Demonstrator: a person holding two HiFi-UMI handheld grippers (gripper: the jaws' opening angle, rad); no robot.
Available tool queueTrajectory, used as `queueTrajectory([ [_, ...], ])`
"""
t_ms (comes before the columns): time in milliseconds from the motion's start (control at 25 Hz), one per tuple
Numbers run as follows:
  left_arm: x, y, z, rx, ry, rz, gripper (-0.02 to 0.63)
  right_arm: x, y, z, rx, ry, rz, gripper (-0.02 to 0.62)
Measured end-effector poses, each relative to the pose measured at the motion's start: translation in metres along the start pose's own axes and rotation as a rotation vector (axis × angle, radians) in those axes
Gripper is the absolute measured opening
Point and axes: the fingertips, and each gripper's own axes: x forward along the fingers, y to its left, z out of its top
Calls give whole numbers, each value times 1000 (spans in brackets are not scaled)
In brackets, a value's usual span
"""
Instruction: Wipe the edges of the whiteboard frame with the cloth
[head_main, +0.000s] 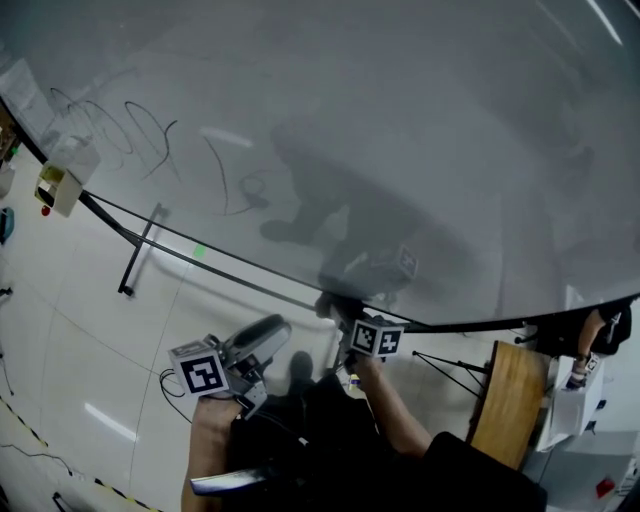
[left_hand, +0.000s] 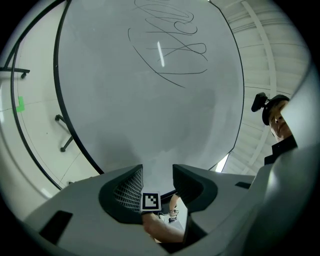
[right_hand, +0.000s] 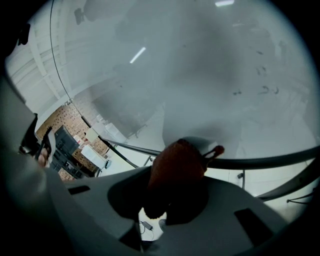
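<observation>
Wiping the lower run of the frame (head_main: 470, 326) is the step in hand, as I judge it. The right tongs (head_main: 345, 322) pinch a bunched reddish-brown cloth (right_hand: 177, 162) between their jaws. The wad pokes out past the tips, right at the black edge strip that crosses just ahead of them. Whether cloth and strip actually touch I cannot tell. The whiteboard (head_main: 400, 120) fills everything beyond the tips of both tongs.

To do it well, the wad should be pressed squarely onto the strip and drawn along it in one steady line. The jaws need a tight grip so the cloth does not slip out, and the tips should be angled so that fabric, not plastic, meets the frame. The pen scribbles (head_main: 120, 130) lie far off to the left of both tongs, up on the board face, so a stroke held to the strip should leave them alone.

The left tongs (left_hand: 157, 175) are spread, with nothing gripped. Through the gap show only the right tongs' marker cube and the person's forearm beyond. They hang just to the left of the right tongs, short of the frame, and could steady the board if it rocks.

No container is in play. A pale box-like thing (head_main: 62, 175) sits on the frame far to the left of the left tongs, and what it holds is too small to tell.
</observation>
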Motion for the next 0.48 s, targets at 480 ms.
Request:
queueTrajectory([
  [480, -56, 16, 37, -75, -38, -32, 184, 36, 42, 4, -9, -15, -52, 77],
])
